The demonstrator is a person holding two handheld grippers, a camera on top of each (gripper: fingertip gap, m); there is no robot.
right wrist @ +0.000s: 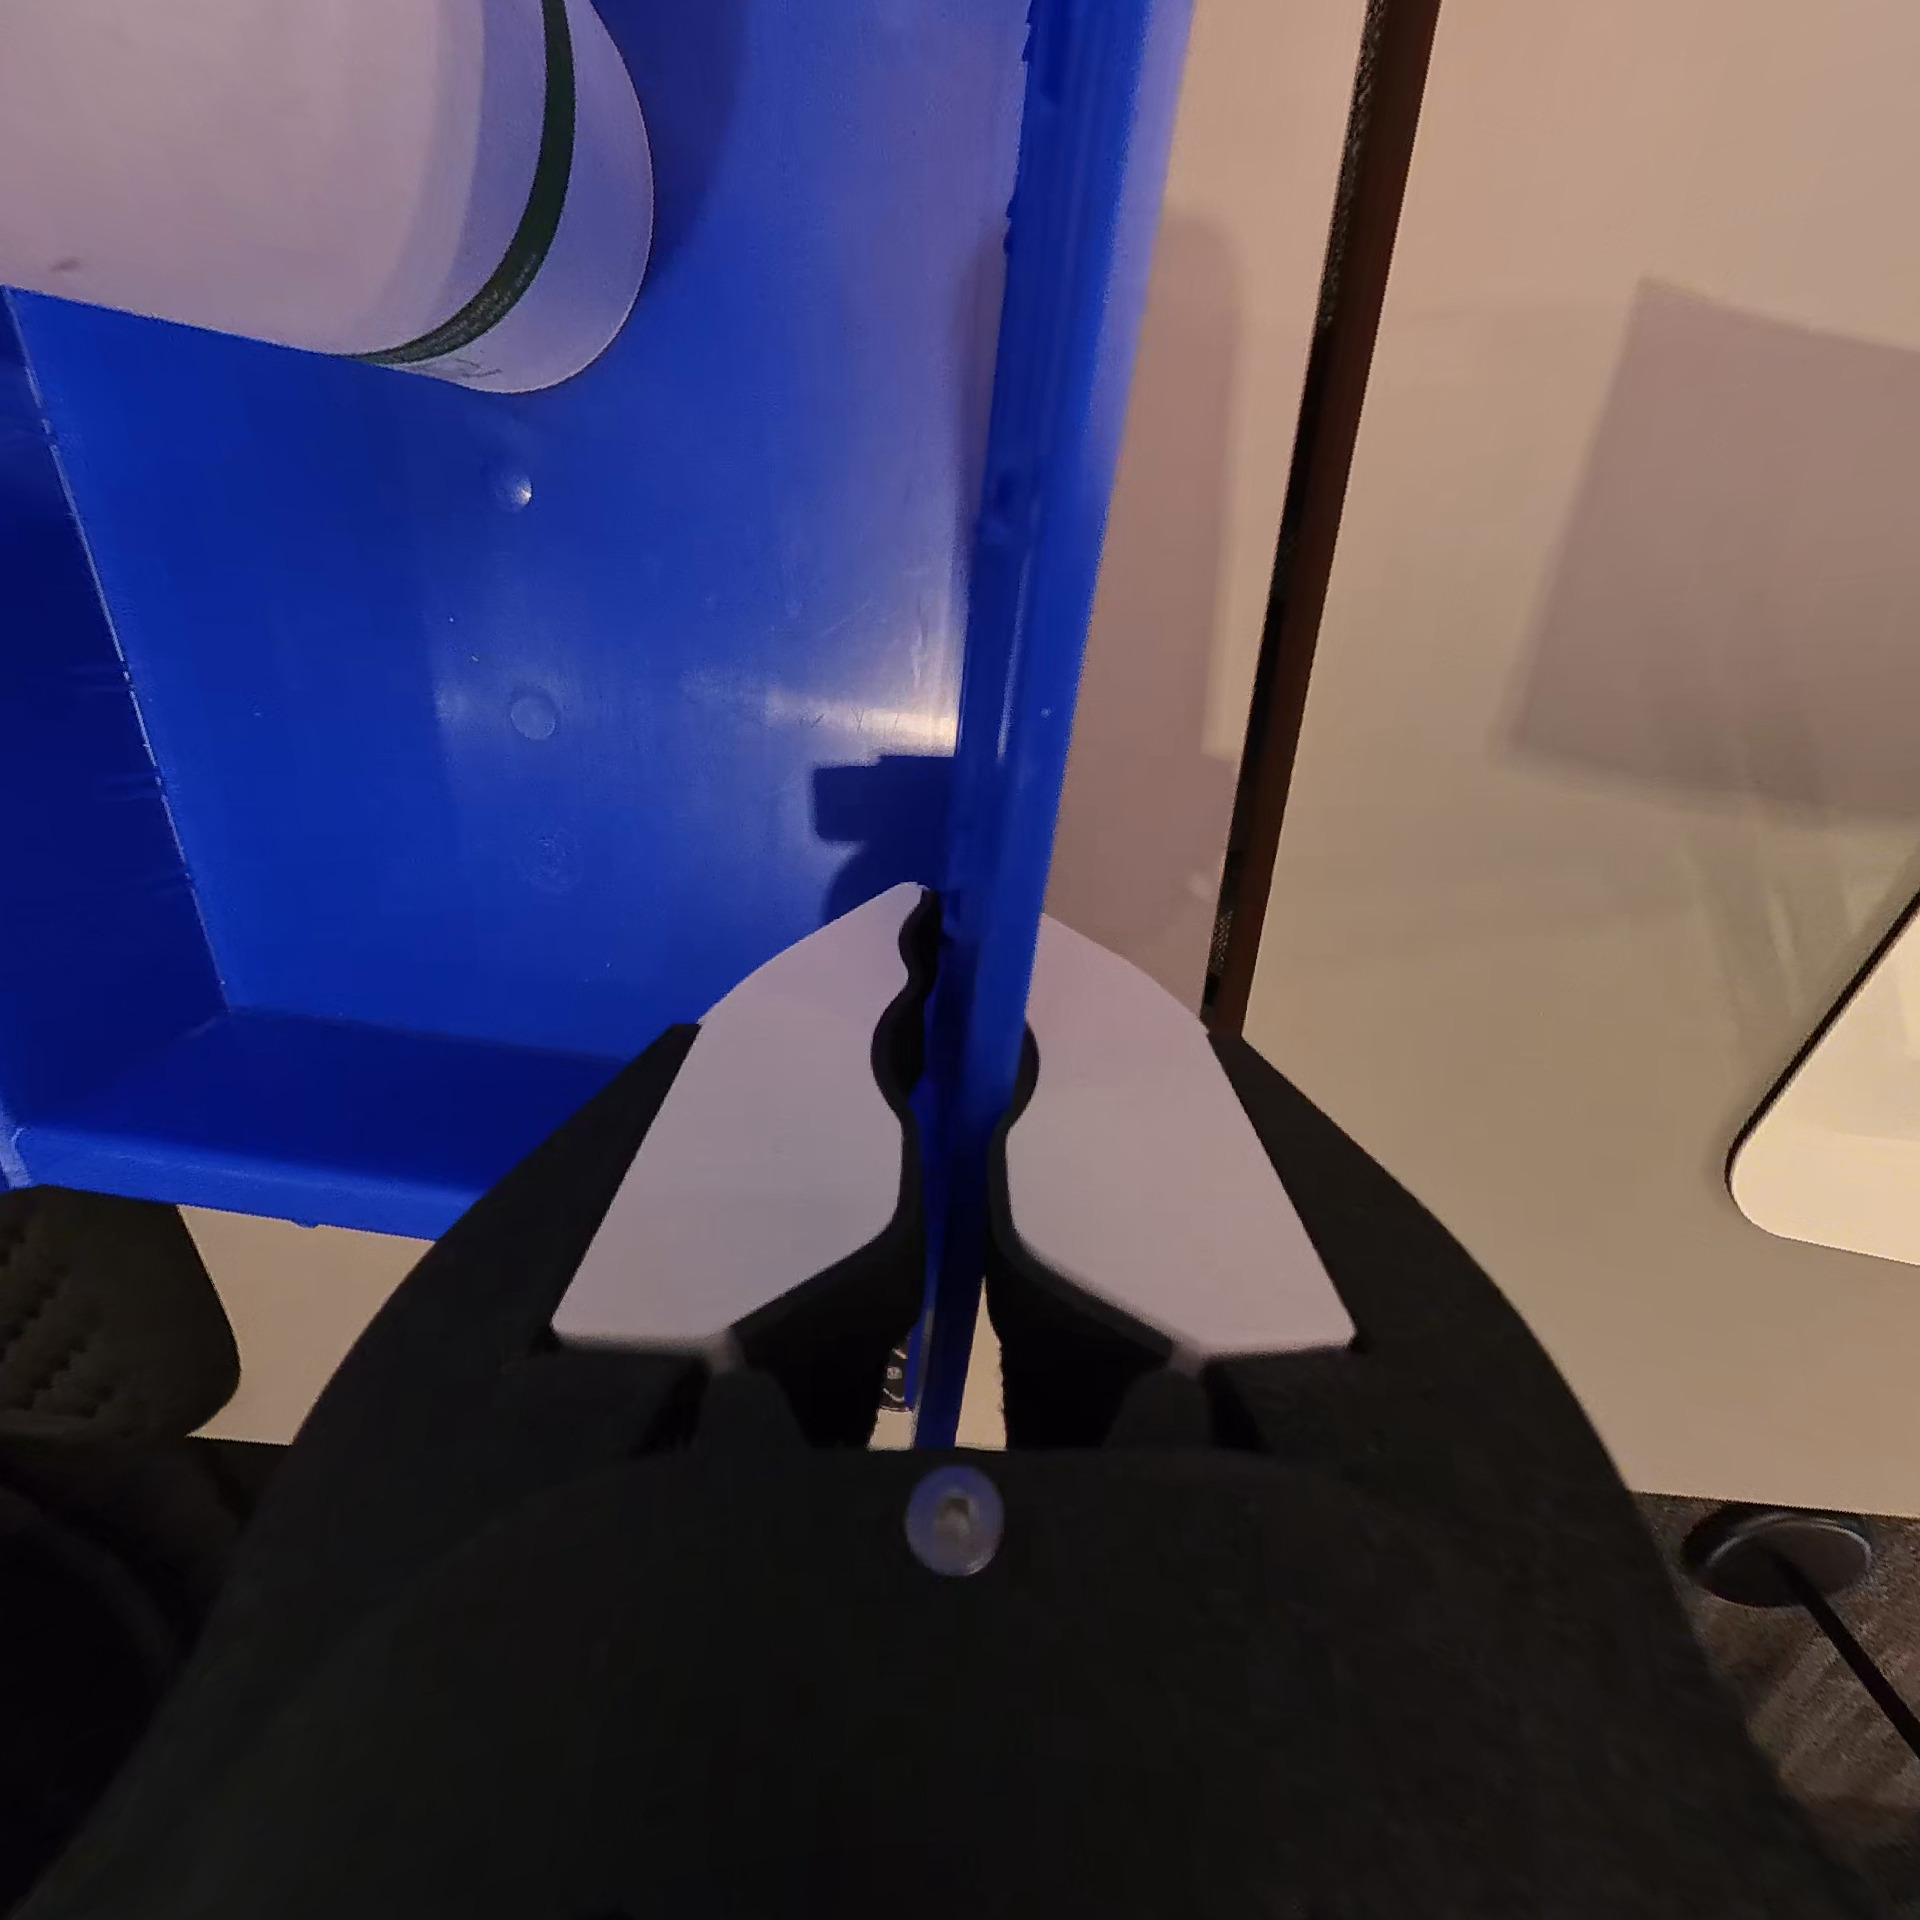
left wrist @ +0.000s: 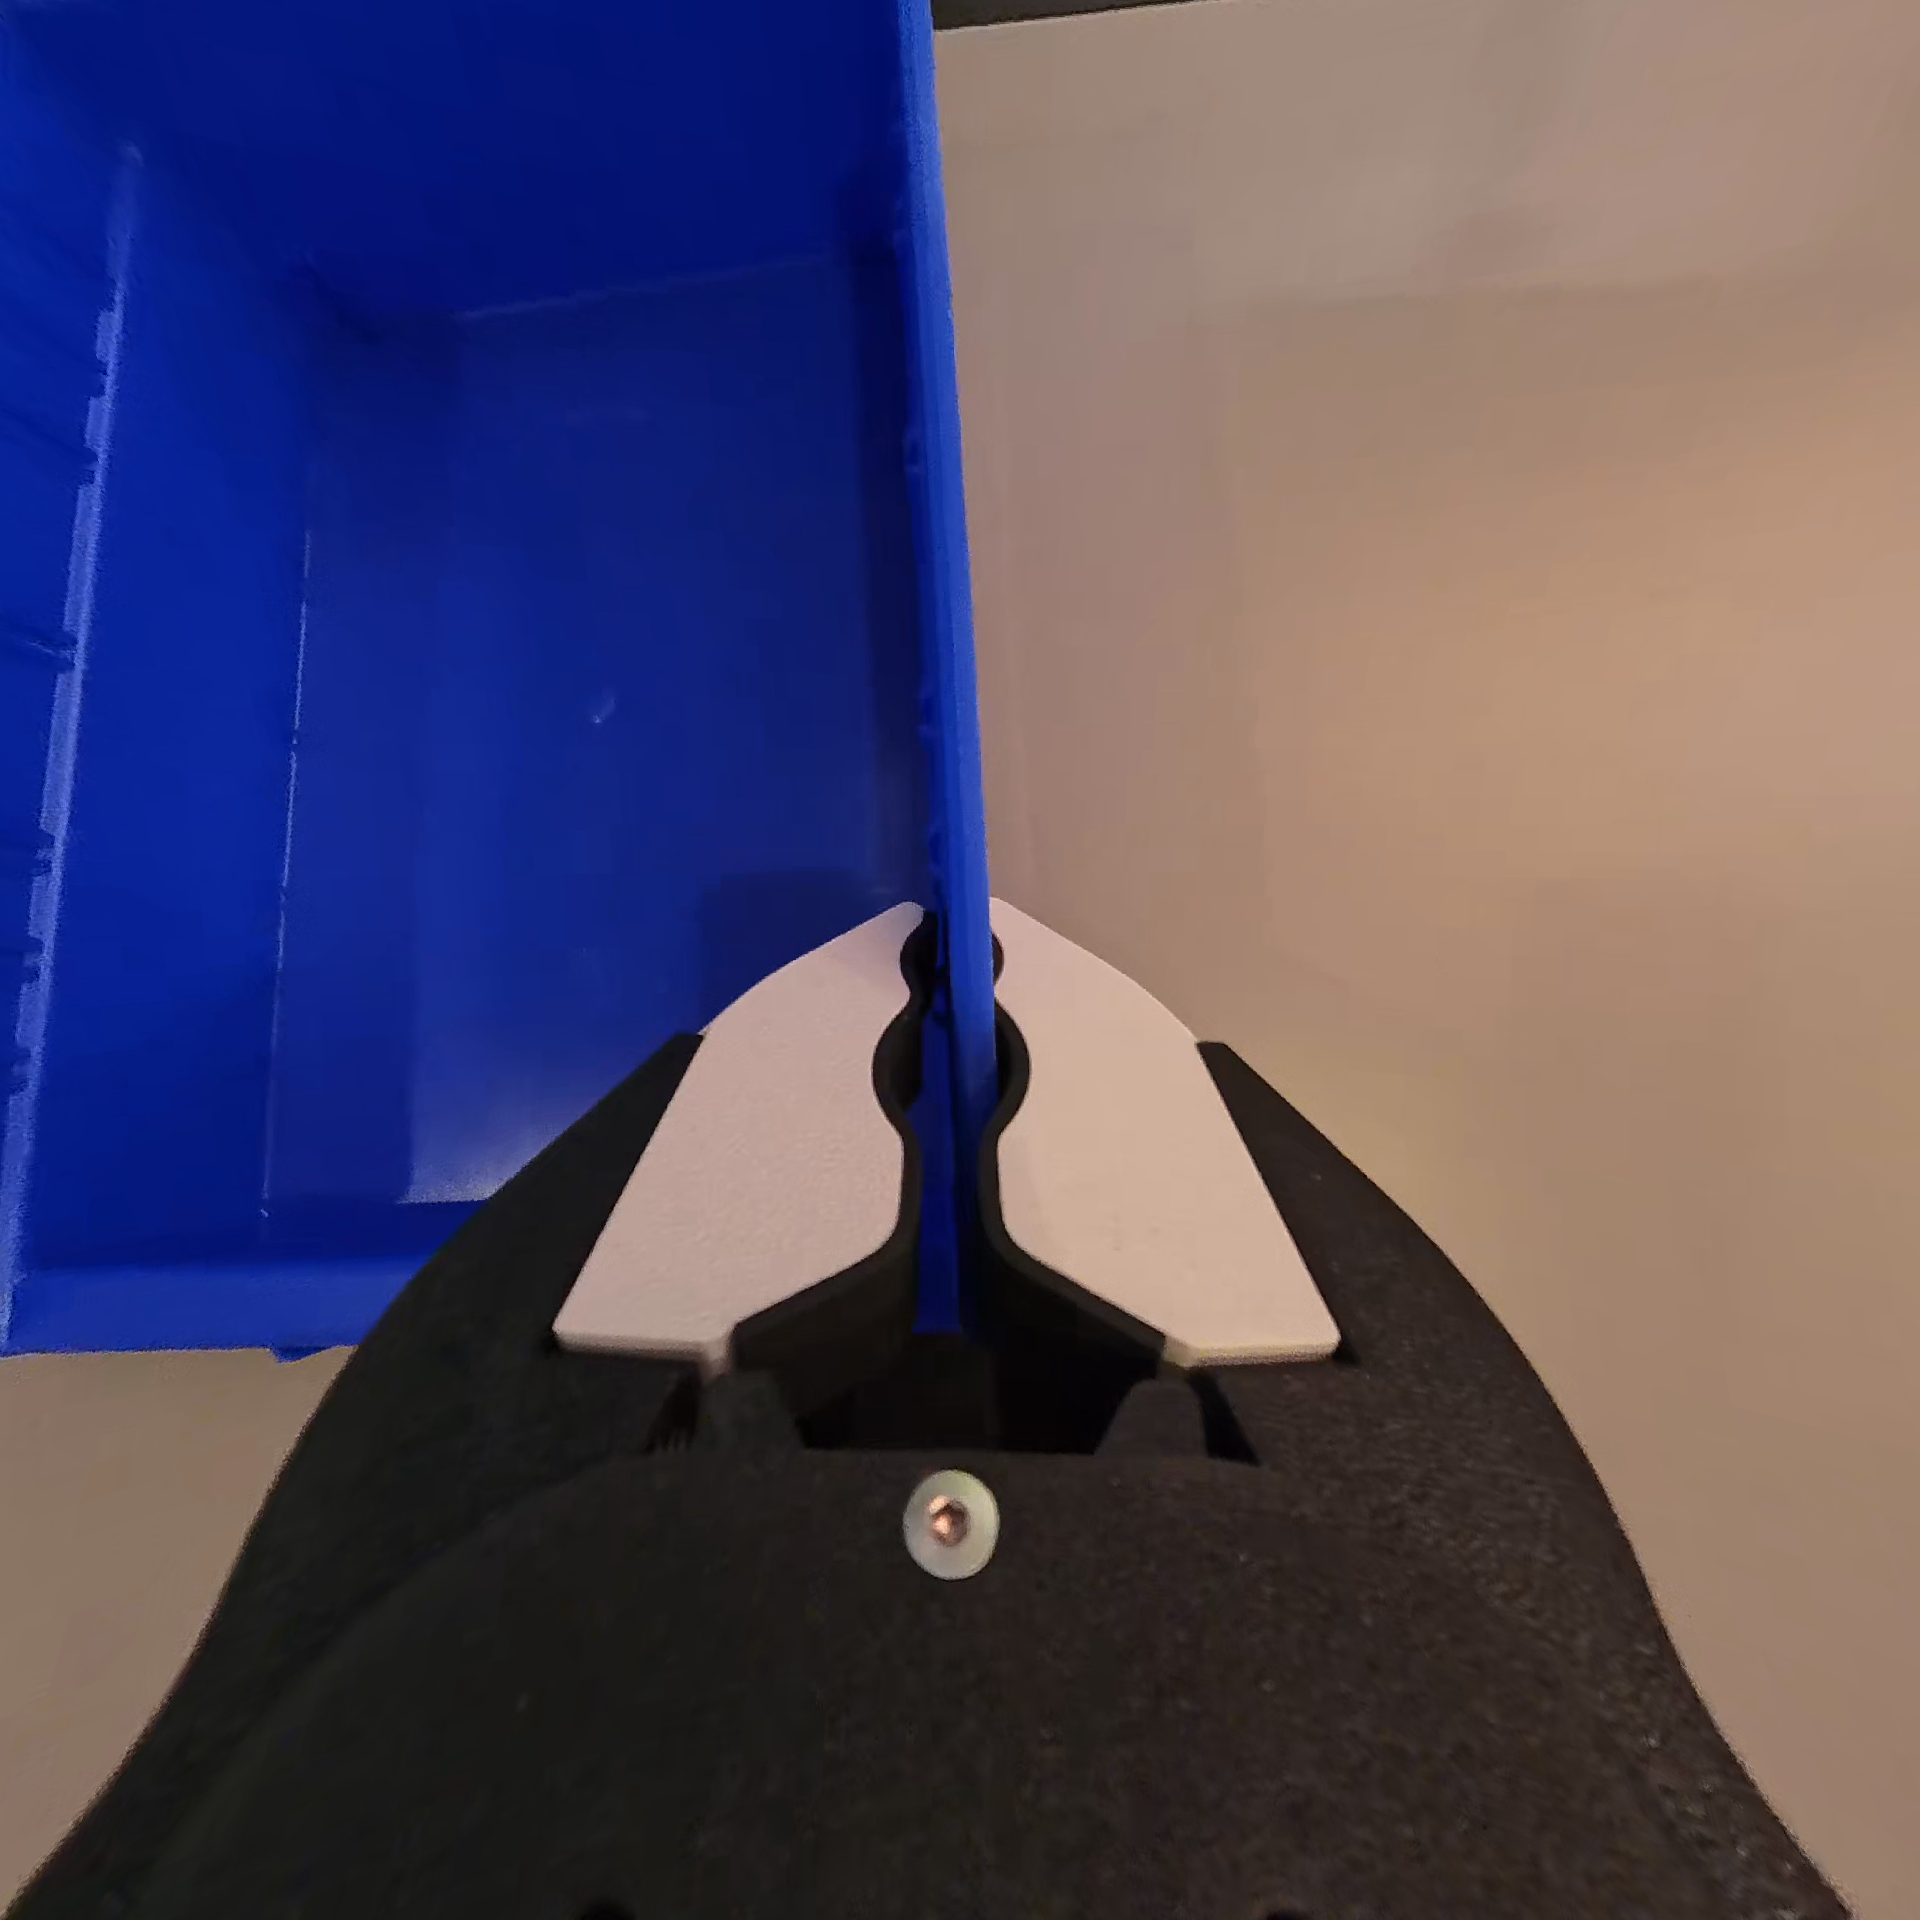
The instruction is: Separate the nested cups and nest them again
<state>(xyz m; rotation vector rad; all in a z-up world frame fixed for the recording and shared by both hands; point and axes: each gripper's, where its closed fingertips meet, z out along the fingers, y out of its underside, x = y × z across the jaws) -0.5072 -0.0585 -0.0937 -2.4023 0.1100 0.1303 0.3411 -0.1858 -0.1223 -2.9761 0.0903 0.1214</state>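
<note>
Black, grainy printed bodies fill the near edge of both wrist views, each with a silver screw at centre and two pale, smooth finger plates with wavy black inner pads. Our left gripper [left wrist: 961, 935] is nearly closed, clamped on the thin side wall of a blue bin [left wrist: 499, 644]; the wall runs straight up between the pads, with one finger inside the bin and one outside. Our right gripper [right wrist: 971, 925] is in the same state: narrow gap, pinching a wall of the blue bin [right wrist: 540, 748], which has a ribbed outer lip. We can't tell from these views whether both grippers hold the same bin. Bin material is glossy moulded plastic with a flat floor, sharp inner corners, small round mould marks, and glare near the right-hand wall in the right view. Inside the bin at the far left of the right view lies a white cup [right wrist: 343, 177], on its side; it is smooth and tapered, with a dark green band around it near one end, well clear of our fingers. We can't tell if that is one cup or a nested stack. No cup shows in the left view, just bare blue floor. Outside the bins we see a pale matte tabletop [left wrist: 1455, 727], and in the right view a dark vertical strip [right wrist: 1320, 520] beyond the bin.
</note>
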